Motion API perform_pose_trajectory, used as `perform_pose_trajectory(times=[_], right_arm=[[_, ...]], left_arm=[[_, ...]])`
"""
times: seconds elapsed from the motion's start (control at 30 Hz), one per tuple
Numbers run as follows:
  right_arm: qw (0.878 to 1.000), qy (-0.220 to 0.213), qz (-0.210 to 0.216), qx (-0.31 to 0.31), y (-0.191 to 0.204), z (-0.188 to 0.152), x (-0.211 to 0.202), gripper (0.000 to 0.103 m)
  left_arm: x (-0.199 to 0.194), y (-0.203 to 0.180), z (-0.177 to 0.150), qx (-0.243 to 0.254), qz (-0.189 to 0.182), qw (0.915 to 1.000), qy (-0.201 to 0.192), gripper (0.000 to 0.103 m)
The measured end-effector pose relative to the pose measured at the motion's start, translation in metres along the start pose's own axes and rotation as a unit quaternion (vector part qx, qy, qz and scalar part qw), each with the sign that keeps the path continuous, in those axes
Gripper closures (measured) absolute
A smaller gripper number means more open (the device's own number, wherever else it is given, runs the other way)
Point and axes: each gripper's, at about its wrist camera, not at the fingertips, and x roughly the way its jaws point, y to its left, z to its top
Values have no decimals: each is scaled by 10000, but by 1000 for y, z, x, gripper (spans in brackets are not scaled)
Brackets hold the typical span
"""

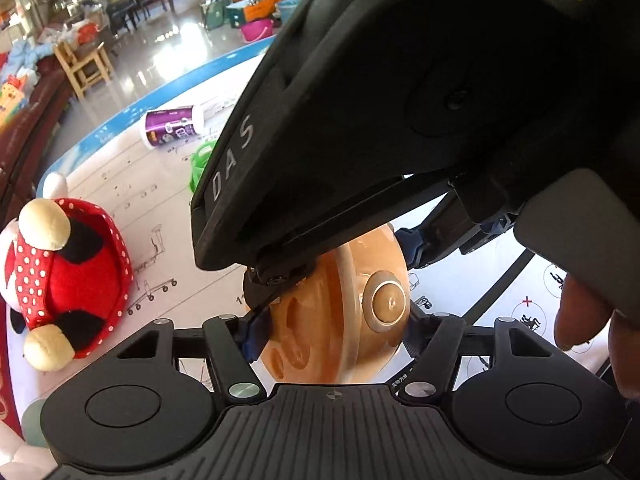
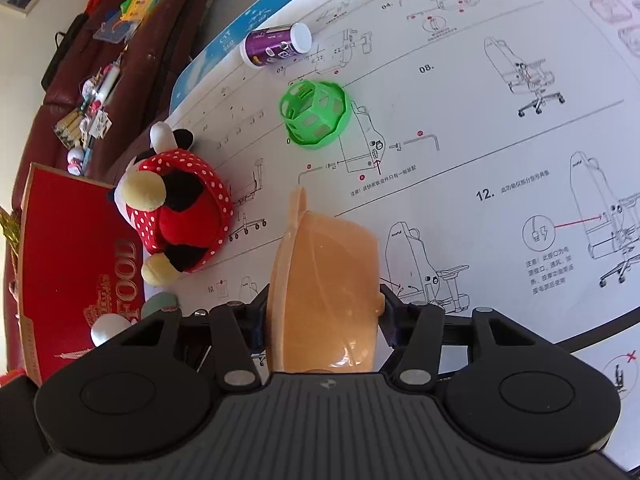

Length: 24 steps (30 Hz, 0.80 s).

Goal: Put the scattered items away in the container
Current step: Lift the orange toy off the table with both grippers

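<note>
An orange see-through plastic bowl with holes and a round knob is held on edge above the sheet. In the left wrist view my left gripper stands around it, jaws a little wider than the bowl, pads not clearly pressing. My right gripper comes in from above and clamps the same bowl. In the right wrist view the bowl fills the span of the right gripper, both pads against it. A purple can lies on its side, and a green lattice basket lies tipped.
A red polka-dot plush basket sits at the left on the printed instruction sheet. A red cardboard box lies beyond the sheet's left edge, against a cluttered brown sofa. A hand holds the right gripper's handle.
</note>
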Motion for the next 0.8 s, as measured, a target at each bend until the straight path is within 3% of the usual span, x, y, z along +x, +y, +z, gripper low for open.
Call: perform_pose_trajectory(times=[0.3,0.8], right_arm=[[10000,-31,-13,-12,1,0,-1,47],[9994,-291,118,-156,11,-13,-32,48]], left_arm=[[-3,1,-5,93,61,9999,-17,39],[-27,-18,-4,408,325,9979,-385,40]])
